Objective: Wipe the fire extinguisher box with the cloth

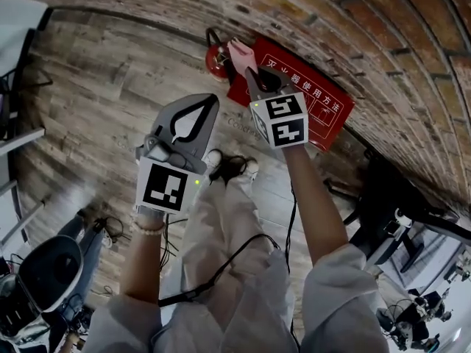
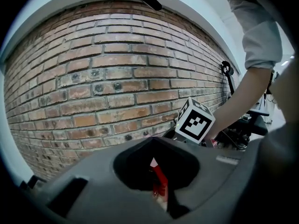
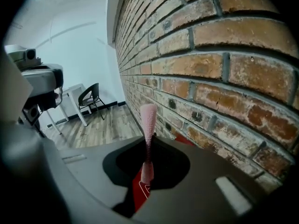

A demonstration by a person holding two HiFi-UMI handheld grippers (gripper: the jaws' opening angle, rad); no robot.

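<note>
**A:** Where's the box, and who has the cloth?

**B:** The flat red fire extinguisher box with white lettering [image 1: 316,109] lies on the grey-brown plank floor [image 1: 110,87], hard against the foot of the red brick wall [image 1: 331,20]. A red extinguisher with a black handle [image 1: 217,57] stands just beside its far end. The right gripper [image 1: 254,70] hangs over that end, jaws clamped on a narrow pink waffle-weave cloth [image 3: 148,120]. A strip of cloth sticks out past the tips.

**A:** Cloth on the box yet?

**B:** Can't tell. In the head view it overlaps the box's corner, but contact isn't visible.

**A:** Left side?

**B:** The left gripper [image 1: 210,105] is held apart, nearer the person. Its jaws are together on nothing, and only a sliver of red box shows through its opening.

**A:** How to wipe it well?

**B:** My judgement is to lower the right gripper until the loose strip lies flat on the lid, not just its tip. Then drag in long passes down the lettered face, keeping the hard jaw tips off the surface. The box looks light, so it may slide. Push towards the wall, or steady it with the left gripper. Keep clear of the extinguisher, which could tip over.
</note>
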